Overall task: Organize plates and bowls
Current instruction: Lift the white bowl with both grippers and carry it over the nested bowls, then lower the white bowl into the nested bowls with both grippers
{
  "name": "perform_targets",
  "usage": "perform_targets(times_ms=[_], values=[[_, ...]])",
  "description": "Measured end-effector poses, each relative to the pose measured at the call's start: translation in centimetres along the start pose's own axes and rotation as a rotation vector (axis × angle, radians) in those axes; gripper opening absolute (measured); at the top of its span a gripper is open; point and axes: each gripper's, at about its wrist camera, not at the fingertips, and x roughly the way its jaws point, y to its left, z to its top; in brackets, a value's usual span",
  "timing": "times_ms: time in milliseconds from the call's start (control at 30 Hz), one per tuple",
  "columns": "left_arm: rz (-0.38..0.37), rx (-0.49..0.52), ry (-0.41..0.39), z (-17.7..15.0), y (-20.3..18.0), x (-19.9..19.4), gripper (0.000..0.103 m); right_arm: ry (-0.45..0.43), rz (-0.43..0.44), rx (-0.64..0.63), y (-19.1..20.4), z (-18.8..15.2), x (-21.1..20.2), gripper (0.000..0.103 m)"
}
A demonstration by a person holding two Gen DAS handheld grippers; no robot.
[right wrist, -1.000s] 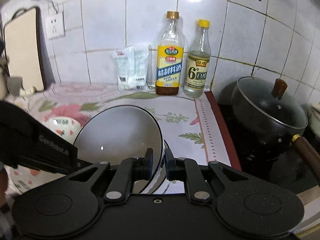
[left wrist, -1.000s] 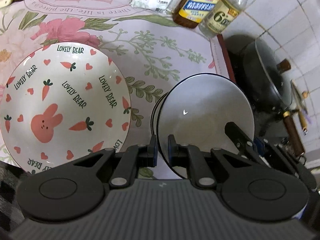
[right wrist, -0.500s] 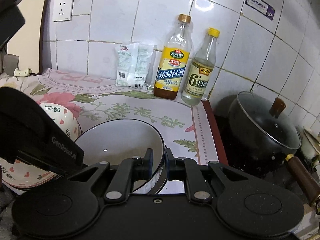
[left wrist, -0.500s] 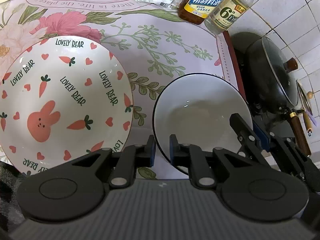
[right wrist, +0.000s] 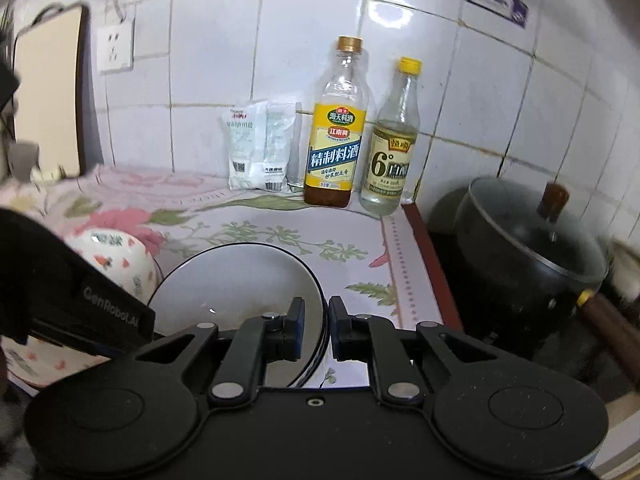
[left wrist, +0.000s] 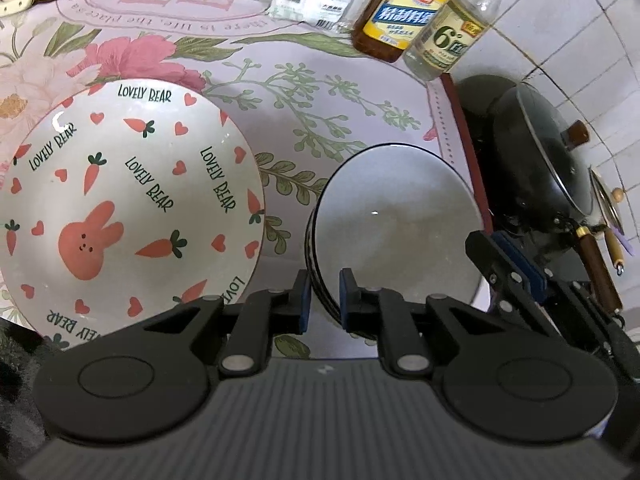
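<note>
Left wrist view, going left to right: the carrot-and-rabbit bowl (left wrist: 128, 204) sits on the floral cloth (left wrist: 320, 92), just beside the white dark-rimmed bowl (left wrist: 400, 224), whose near rim the left gripper (left wrist: 323, 300) pinches while the right gripper (right wrist: 316, 330) pinches its opposite rim. Both grips are thin-edge pinches on glossy ceramic, so uneven lifting could probably let it slip and knock the patterned bowl.

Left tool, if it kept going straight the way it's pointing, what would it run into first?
The left tool already straddles the near rim of the black-rimmed white bowl, so that rim and the bowl's wall come first. Past it, probably the floral tablecloth, though depth is hard to judge.
</note>
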Motion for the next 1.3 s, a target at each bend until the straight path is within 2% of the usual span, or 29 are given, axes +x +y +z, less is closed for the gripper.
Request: perform_targets(times_ms=[200,333,400,467,667,833,867,900,933,1100,1167,1300], values=[[-0.022,0.056,-0.034,-1.1,-0.4,-2.3,0.012,-0.035,0.082,0.045,-1.0,-1.4,-2.7,0.020],[-0.084,0.073,-0.062,-2.1,0.0,-3.9,0.012,-0.087,0.098,0.038,-1.0,-2.9,-4.8,0.042],[-0.121,0.080,-0.081,-2.7,0.1,-4.6,0.012,-0.112,0.115,0.031,-1.1,-3.7,-5.6,0.042],[-0.152,0.100,-0.123,-3.5,0.3,-5.3,0.012,-0.128,0.131,0.014,-1.0,-4.4,-6.0,0.047],[-0.176,0.151,-0.229,-5.9,0.5,-5.4,0.013,-0.151,0.148,-0.025,-1.0,-6.5,-6.2,0.059],[-0.192,0.132,-0.262,-7.1,0.8,-4.3,0.029,-0.152,0.182,-0.036,-1.2,-8.2,-5.3,0.068],[-0.198,0.130,-0.266,-7.3,1.0,-4.2,0.035,-0.152,0.184,-0.044,-1.1,-8.5,-5.0,0.068],[-0.204,0.123,-0.270,-7.5,1.1,-3.9,0.045,-0.151,0.185,-0.049,-1.1,-8.9,-4.7,0.069],[-0.207,0.112,-0.270,-7.7,1.2,-3.7,0.049,-0.148,0.186,-0.052,-1.1,-9.3,-4.3,0.071],[-0.224,0.038,-0.216,-7.8,2.0,-1.9,0.052,-0.145,0.183,-0.065,-0.4,-11.1,-2.2,0.076],[-0.231,-0.010,-0.208,-7.5,2.4,-1.3,0.053,-0.149,0.184,-0.069,-0.1,-11.5,-1.4,0.086],[-0.239,-0.085,-0.206,-6.7,3.0,-0.5,0.060,-0.190,0.194,-0.076,0.4,-11.9,0.0,0.088]])
